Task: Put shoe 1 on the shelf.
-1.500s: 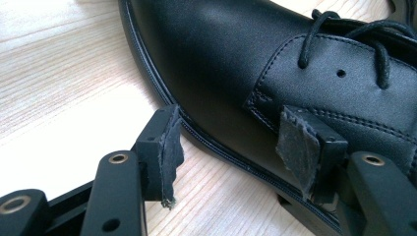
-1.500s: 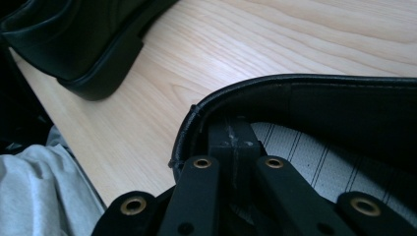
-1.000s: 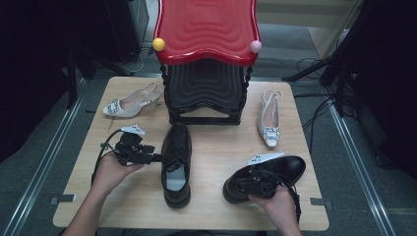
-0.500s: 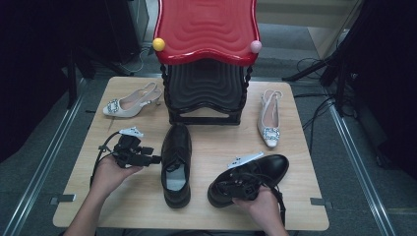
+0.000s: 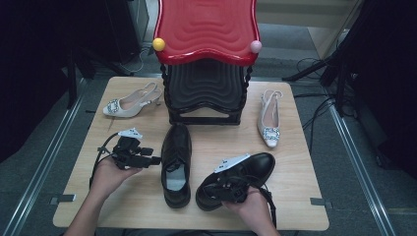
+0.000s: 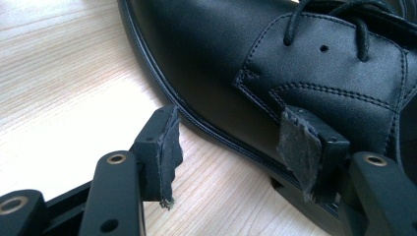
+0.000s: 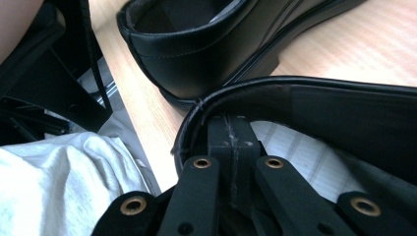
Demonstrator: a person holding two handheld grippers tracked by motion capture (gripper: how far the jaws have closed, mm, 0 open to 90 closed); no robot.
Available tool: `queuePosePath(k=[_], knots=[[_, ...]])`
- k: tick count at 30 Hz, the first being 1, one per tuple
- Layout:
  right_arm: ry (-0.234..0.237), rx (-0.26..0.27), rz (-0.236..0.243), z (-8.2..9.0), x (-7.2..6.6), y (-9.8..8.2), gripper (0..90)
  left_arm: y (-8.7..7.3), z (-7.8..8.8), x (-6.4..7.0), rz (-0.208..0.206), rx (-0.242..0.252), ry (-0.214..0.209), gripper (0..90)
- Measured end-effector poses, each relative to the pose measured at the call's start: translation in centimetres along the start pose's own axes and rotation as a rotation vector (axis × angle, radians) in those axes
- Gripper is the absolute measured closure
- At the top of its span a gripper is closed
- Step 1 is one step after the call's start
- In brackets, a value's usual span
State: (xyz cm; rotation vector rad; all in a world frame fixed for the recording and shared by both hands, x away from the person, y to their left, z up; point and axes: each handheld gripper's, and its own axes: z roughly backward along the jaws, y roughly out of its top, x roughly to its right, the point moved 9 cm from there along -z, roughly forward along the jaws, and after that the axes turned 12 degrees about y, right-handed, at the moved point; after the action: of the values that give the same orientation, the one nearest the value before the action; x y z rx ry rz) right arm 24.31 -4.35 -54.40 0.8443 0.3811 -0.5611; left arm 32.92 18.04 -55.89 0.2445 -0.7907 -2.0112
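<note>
The left gripper point(image 5: 147, 160) lies level in the hand, jaws apart, released, just beside the smooth black leather shoe point(image 5: 176, 164) at its tips. The right gripper point(image 5: 221, 189) is clenched on the heel rim of the second black shoe point(image 5: 246, 174), near the table point(image 5: 295, 196) edge.

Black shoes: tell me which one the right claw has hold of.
The angled black shoe at the table's near right; the right claw is shut on its heel rim. The other black shoe lies straight at centre, with the open left claw beside it.
</note>
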Motion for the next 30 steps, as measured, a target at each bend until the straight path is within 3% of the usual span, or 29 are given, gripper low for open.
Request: queuePosePath(k=[5, 11, 16, 21, 26, 30], knots=[[-0.059, 0.075, 0.019, 3.2, 0.3, 0.1, 90.0, 0.2, -0.1, -0.1, -0.002, 0.002, -0.004, 41.0], [-0.131, 0.174, -0.029, 7.6, 1.9, -1.0, 90.0, 0.4, -0.4, -0.3, -0.016, -0.003, 0.001, 41.0], [-0.198, 0.221, -0.072, 10.1, 3.3, -2.2, 90.0, 0.8, -0.6, -0.7, -0.02, 0.002, 0.006, 41.0], [-0.239, 0.238, -0.138, 11.3, 4.8, -4.1, 90.0, 0.9, -1.1, -0.8, -0.02, 0.0, -0.003, 41.1], [-0.313, 0.174, -0.175, 11.2, 6.5, -6.3, 90.0, 0.9, -1.2, -1.0, -0.014, 0.002, -0.008, 41.1], [-0.32, 0.138, -0.213, 10.6, 7.4, -7.3, 90.0, 1.0, -1.3, -1.2, -0.003, 0.011, -0.011, 41.2]])
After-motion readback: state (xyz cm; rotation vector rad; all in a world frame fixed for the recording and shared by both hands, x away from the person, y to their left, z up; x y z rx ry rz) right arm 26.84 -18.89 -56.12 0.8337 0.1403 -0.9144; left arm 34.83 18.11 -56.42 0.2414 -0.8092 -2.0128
